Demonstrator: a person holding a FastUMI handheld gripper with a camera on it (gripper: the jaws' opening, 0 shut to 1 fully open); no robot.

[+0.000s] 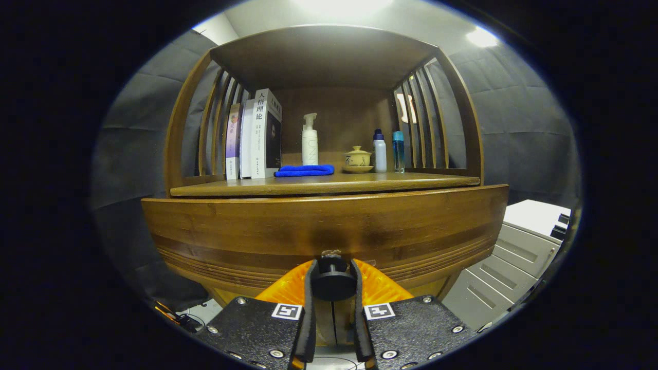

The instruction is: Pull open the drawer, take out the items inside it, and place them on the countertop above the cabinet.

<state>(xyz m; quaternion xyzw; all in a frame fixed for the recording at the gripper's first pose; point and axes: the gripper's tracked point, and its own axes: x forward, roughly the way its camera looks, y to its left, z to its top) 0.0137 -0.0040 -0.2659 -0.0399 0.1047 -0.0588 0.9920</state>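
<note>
Closing the hand-held gripper (333,281) on the single round dark drawer knob (333,280), both fingers (310,308) pressing against its sides, the knob sitting between them at the lower middle of the drawer front (324,226). Facing that one wide wooden drawer front square on, with grooved bands running along its lower part and its top edge lying just under the surface (329,183) of the cabinet; how far out the drawer is standing cannot be told. Carrying on that surface, near to far: one folded blue cloth (304,170) lying close to the front edge, three books (254,136) standing upright to its left against the slatted side, one white pump bottle (309,140) standing just behind the cloth, one small lidded ceramic cup on a saucer (358,159) to the right, then two slim bottles, a white one with a blue cap (379,151) and a blue one (398,151), side by side near the right slats. Sitting off to the right of the cabinet and lower down, one grey drawer unit (514,257).
</note>
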